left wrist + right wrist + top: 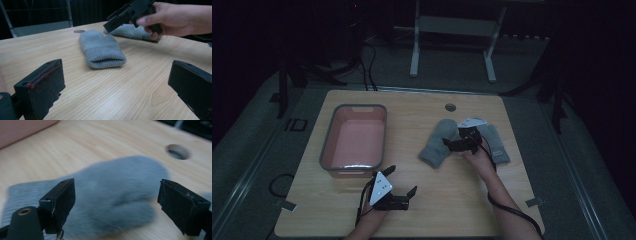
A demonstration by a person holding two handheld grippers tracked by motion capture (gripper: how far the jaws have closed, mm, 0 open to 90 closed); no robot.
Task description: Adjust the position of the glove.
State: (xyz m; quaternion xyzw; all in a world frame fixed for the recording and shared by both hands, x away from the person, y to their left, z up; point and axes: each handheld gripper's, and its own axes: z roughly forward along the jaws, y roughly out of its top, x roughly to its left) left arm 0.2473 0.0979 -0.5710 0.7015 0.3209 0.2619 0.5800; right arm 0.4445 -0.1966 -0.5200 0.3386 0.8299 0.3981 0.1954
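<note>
Both claws are black, each topped by a pale three-cornered plate (381,187) and trailing a black cable (512,210).

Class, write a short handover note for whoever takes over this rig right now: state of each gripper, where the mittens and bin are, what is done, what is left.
Left gripper: open, holding nothing, low over the near table edge in front of the bin.
Right gripper: open, over the left mitten, not closed on it.
Right mitten: flat on the table, partly under the right hand.
Pink bin with grey rim: at the table's left side, nothing seen inside.
Done: no mitten grasped or moved into the bin.
Left: probably grasp each mitten and place both in the bin.
</note>
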